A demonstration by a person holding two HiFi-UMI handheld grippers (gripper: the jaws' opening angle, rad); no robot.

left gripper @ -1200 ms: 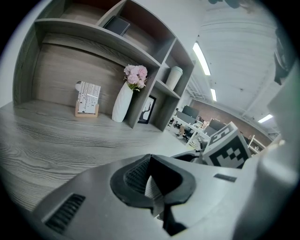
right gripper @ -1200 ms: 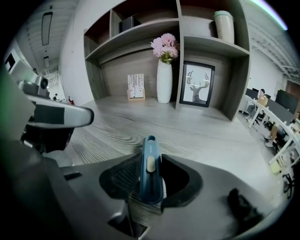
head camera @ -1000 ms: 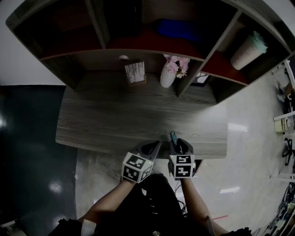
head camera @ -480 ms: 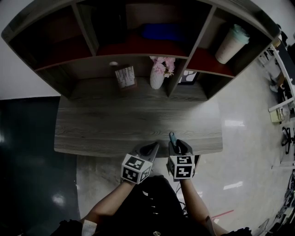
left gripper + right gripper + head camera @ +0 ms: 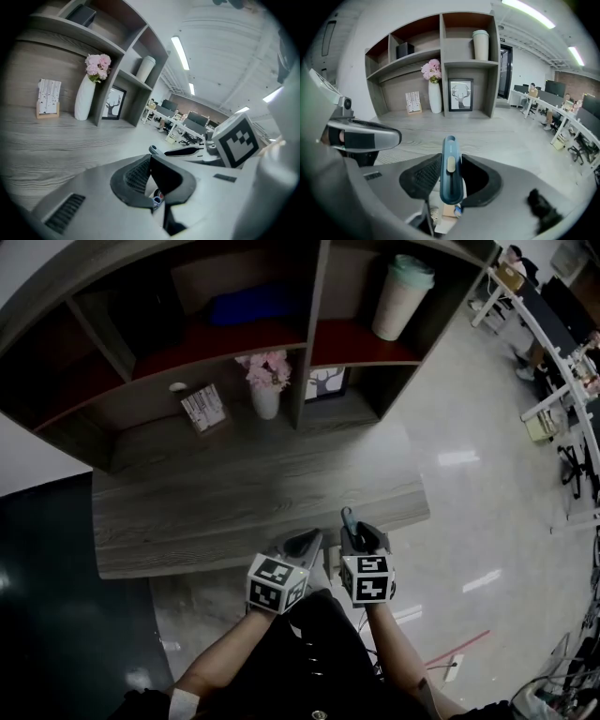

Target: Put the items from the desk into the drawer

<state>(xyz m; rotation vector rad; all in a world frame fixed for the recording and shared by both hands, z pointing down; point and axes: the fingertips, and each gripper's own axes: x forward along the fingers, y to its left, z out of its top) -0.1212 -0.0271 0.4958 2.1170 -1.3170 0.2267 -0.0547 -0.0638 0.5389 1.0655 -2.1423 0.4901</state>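
My right gripper [image 5: 353,532] [image 5: 451,161] is shut on a slim blue utility knife [image 5: 450,168] with a pale slider. The knife stands up between the pads and its tip [image 5: 347,517] pokes out ahead, over the desk's front edge. Just to its left my left gripper [image 5: 305,542] [image 5: 151,160] has its pads meeting, with nothing between them. The grey wood-grain desk [image 5: 234,493] has nothing loose lying on its top. No drawer shows in any view.
At the back of the desk stand a small card holder [image 5: 203,409], a white vase of pink flowers [image 5: 265,395] and a framed deer picture [image 5: 325,383]. The shelf unit above holds a pale cup [image 5: 401,298] and a blue item [image 5: 248,306]. Office desks line the far right.
In the head view the desk and shelves have swung left and tilted. Both grippers stay side by side at the front edge, now nearer the desk's right corner, the knife still gripped.
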